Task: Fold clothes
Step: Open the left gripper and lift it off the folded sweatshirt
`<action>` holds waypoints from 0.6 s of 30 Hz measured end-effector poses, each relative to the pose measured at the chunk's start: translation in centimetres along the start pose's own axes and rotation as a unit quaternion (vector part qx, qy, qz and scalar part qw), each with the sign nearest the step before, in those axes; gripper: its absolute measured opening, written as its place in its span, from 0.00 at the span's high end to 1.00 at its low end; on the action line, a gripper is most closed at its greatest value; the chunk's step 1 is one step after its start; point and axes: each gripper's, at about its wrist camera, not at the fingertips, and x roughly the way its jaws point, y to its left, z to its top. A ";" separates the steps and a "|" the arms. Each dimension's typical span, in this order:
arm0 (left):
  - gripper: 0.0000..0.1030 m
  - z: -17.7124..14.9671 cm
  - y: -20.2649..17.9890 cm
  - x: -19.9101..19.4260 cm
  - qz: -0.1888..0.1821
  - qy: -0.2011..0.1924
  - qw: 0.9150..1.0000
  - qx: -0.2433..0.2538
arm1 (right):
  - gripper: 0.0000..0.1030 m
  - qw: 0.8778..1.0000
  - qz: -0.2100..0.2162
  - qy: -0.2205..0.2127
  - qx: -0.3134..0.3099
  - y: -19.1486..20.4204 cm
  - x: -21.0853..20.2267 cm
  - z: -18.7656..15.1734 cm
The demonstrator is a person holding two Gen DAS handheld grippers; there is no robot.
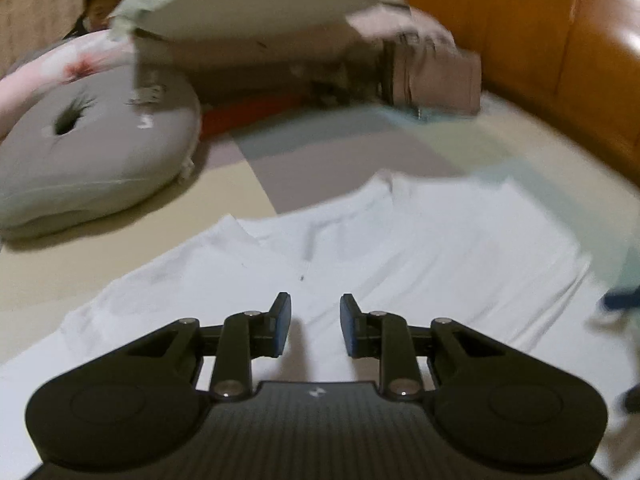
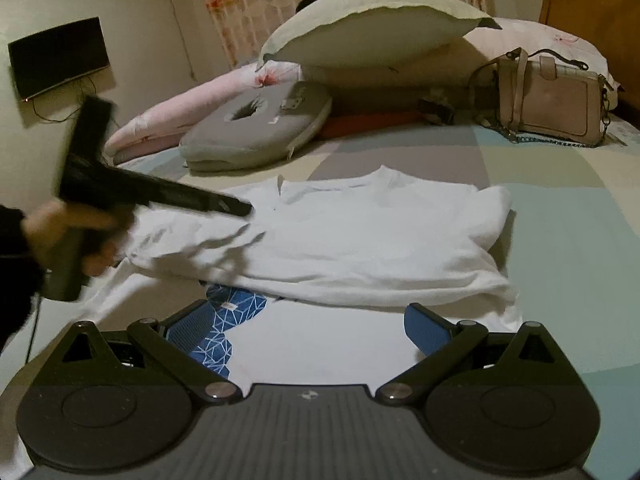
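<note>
A white shirt (image 2: 360, 240) lies on the bed, its upper part folded over toward me, with a blue patterned print (image 2: 224, 320) showing under the fold. My right gripper (image 2: 308, 316) stands wide open just above the shirt's near part, with nothing between its blue pads. In the right wrist view a hand (image 2: 72, 232) holds my left gripper (image 2: 244, 210) over the shirt's left shoulder. In the left wrist view the left gripper (image 1: 315, 320) hovers over the white shirt (image 1: 400, 248), with a narrow gap between its pads and no cloth in it.
A grey ring cushion (image 2: 260, 124) and a large pillow (image 2: 372, 28) lie behind the shirt. A beige handbag (image 2: 556, 96) stands at the back right by the wooden headboard (image 1: 540, 32). A person (image 1: 104, 0) is behind the bedding. A dark screen (image 2: 60, 56) hangs on the left wall.
</note>
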 end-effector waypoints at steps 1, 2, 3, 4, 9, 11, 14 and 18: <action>0.76 -0.2 0.0 0.6 0.003 0.005 1.000 0.008 | 0.00 1.000 0.002 -0.002 0.003 -0.1 -0.1 0.1; 0.77 -0.3 0.0 0.9 -0.001 0.009 1.000 0.014 | 0.00 1.000 0.003 -0.005 0.006 -0.2 -0.3 0.1; 0.77 -0.5 0.1 1.0 -0.010 0.011 1.000 0.016 | 0.00 1.000 0.006 -0.006 0.009 -0.3 -0.3 0.2; 0.77 -0.7 0.1 1.1 -0.020 0.013 1.000 0.019 | 0.00 1.000 0.007 -0.006 0.011 -0.3 -0.4 0.2; 0.77 -0.8 0.3 1.3 -0.028 0.016 0.999 0.037 | 0.00 1.000 0.006 -0.003 0.008 -0.1 -0.2 0.1; 0.87 -0.6 0.0 1.2 -0.031 0.022 0.998 0.049 | 0.00 1.000 0.005 -0.001 0.005 0.0 -0.1 0.0; 1.00 -0.2 -0.7 1.0 -0.026 0.027 0.997 0.068 | 0.00 1.000 0.002 0.002 0.000 0.1 0.0 -0.1; 0.90 0.3 -1.2 0.8 -0.030 0.019 0.995 0.097 | 0.00 1.000 0.004 0.002 0.002 0.0 0.1 -0.1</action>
